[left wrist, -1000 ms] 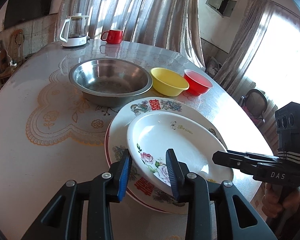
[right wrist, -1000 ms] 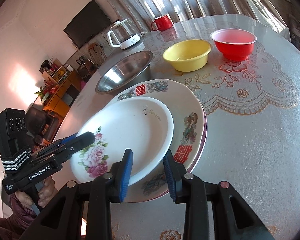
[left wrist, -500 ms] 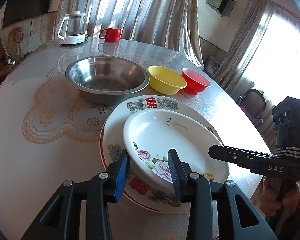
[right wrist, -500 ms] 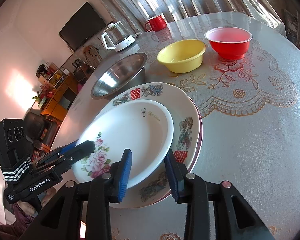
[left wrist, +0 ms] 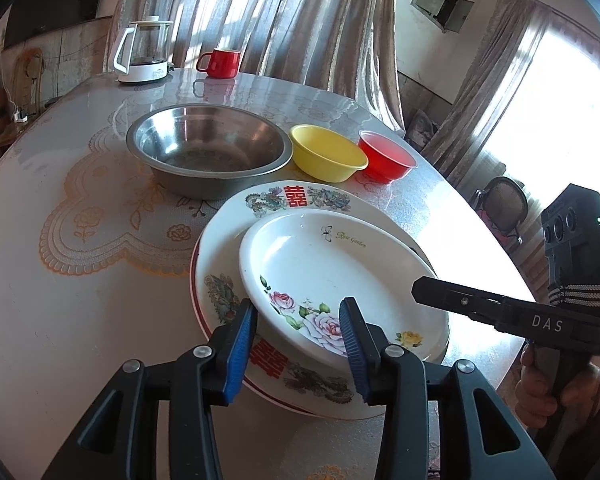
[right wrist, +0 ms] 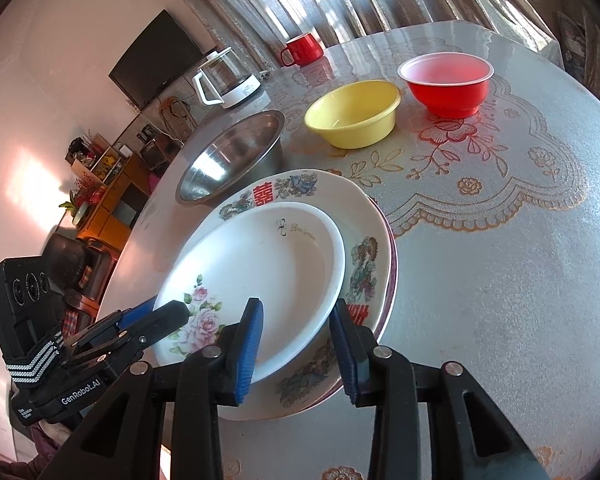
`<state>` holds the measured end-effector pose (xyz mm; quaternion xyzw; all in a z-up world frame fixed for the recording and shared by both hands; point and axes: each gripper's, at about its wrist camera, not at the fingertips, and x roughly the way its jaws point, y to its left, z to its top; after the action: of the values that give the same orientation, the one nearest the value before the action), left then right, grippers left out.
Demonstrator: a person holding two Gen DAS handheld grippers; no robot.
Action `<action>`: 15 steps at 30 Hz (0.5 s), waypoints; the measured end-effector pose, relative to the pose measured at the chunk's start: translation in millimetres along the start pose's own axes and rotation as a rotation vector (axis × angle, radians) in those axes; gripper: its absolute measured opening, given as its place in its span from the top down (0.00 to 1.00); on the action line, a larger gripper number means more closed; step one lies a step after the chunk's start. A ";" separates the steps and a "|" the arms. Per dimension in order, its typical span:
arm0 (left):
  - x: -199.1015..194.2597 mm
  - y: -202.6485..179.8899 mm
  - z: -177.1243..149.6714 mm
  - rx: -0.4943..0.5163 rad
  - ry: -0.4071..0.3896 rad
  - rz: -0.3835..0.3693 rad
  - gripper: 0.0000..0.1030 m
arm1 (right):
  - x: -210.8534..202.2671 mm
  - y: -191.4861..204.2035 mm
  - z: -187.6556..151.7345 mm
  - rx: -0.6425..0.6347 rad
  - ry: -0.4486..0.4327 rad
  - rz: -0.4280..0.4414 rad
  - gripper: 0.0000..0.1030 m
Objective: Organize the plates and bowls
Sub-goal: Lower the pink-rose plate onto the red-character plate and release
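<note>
Nearest me, my left tool (left wrist: 298,334) has just been opening, and my right tool (right wrist: 296,338) is parted too, both astride the rose plate's (left wrist: 332,272) rim (stacked on a patterned plate (left wrist: 228,240)); bowls (left wrist: 328,152) sit beyond on the table (left wrist: 60,300).

Lettering on the plates and the two grippers

The white plate (left wrist: 332,268) reads "Rose Garden" beside a small butterfly mark; the big plate (left wrist: 228,224) under it bears a red double-happiness sign at its far rim and another at its near rim. The right gripper (left wrist: 512,312) says "DAS"; the left gripper (right wrist: 100,344) says "GenRobot.AI".
</note>
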<state>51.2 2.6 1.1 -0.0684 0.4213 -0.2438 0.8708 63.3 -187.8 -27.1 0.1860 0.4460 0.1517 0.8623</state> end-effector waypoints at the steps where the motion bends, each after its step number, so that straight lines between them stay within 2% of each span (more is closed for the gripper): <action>1: 0.3 0.8 -0.7 -0.005 0.003 0.000 0.58 | 0.0 1.2 -0.3 -0.005 -0.001 -0.005 0.66; 4: -2.9 -1.3 -2.8 0.008 -0.007 0.009 0.58 | 0.0 3.4 -0.6 -0.017 -0.003 -0.010 0.63; 8: -11.8 -11.0 -2.4 0.039 -0.037 -0.025 0.58 | 0.4 2.6 -0.3 -0.011 -0.005 -0.009 0.63; 15: -12.8 -11.5 -4.3 0.037 -0.035 0.005 0.57 | -5.1 0.4 -0.7 -0.001 -0.032 -0.025 0.62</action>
<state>36.9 -0.9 11.0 -0.0555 0.4017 -0.2481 0.8798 59.9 -189.5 -23.7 0.1821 0.4342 0.1380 0.8713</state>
